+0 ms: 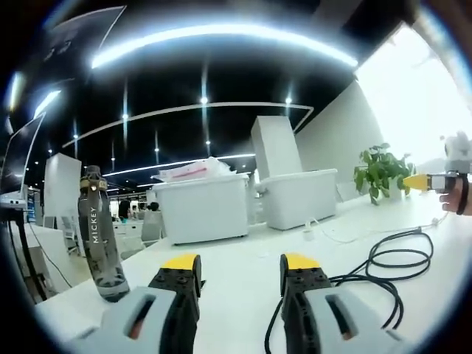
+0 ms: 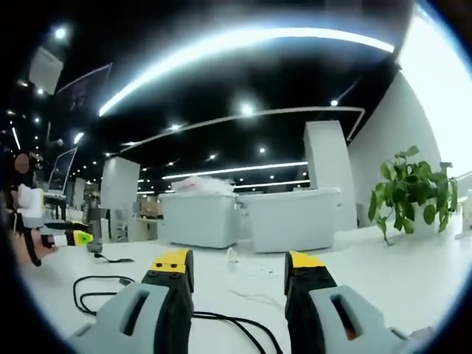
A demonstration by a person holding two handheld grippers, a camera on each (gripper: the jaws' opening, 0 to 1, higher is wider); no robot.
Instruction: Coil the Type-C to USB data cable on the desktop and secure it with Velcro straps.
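In the left gripper view the left gripper [image 1: 240,271] hung open and empty with the black cable [image 1: 391,267] sprawled loose just right of it, and in the right gripper view the right gripper [image 2: 240,269] was open too, cable [image 2: 99,291] uncoiled on the desk [image 2: 413,273], no strap in sight, so basically nothing was done yet.

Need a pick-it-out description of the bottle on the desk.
On the white desk, look to the edge left of the two white bins. The bottle stands upright there alone: tall, dark, see-through, with MICKEY lettered down its side.
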